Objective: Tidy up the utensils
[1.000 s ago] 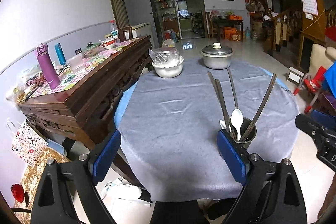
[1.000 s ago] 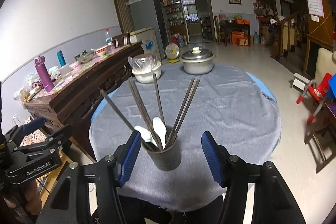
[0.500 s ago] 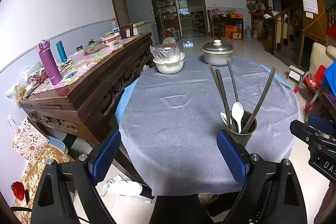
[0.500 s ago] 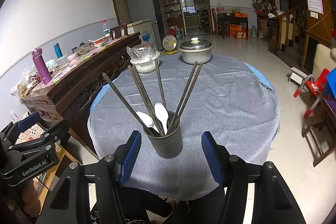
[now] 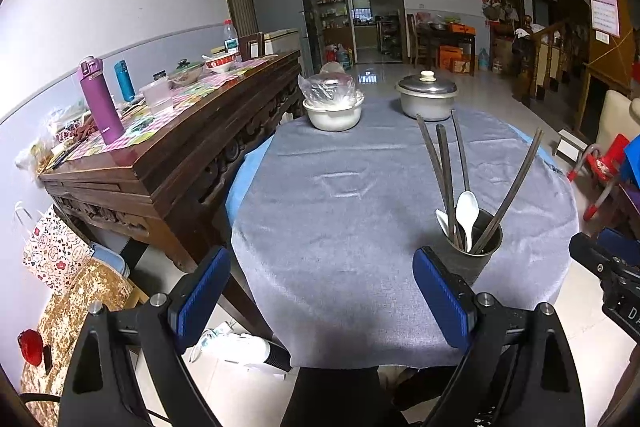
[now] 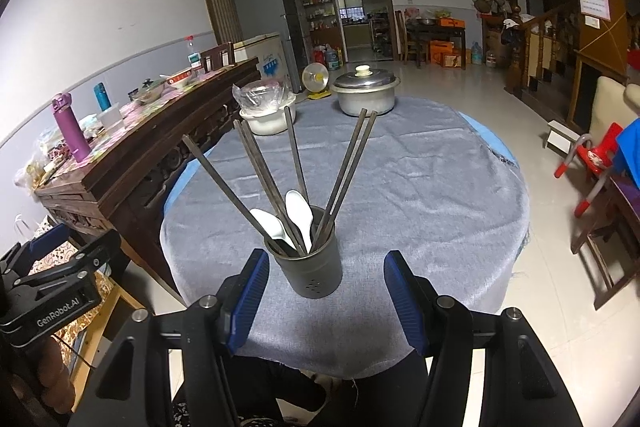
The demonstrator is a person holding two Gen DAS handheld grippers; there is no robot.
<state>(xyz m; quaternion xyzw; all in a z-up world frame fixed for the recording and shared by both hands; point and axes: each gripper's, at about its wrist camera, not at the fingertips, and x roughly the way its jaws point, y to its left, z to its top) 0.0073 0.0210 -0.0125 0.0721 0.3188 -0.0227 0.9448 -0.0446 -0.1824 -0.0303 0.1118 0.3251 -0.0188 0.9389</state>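
Where the left wrist view hides the dark holder [image 5: 476, 247] partly behind a blue pad, the right wrist view shows it whole, upright near the table's [image 6: 420, 187] front edge. Left gripper [image 5: 322, 297]: jaws spread, holding nothing, holder off to its right. Right gripper [image 6: 324, 297]: jaws spread either side of the holder, not touching it. In the holder: six chopsticks [image 6: 296, 155], two white spoons [image 6: 302, 213]. Behind it, one covered white bowl [image 6: 268, 115] left, one lidded pot [image 6: 366, 93] right.
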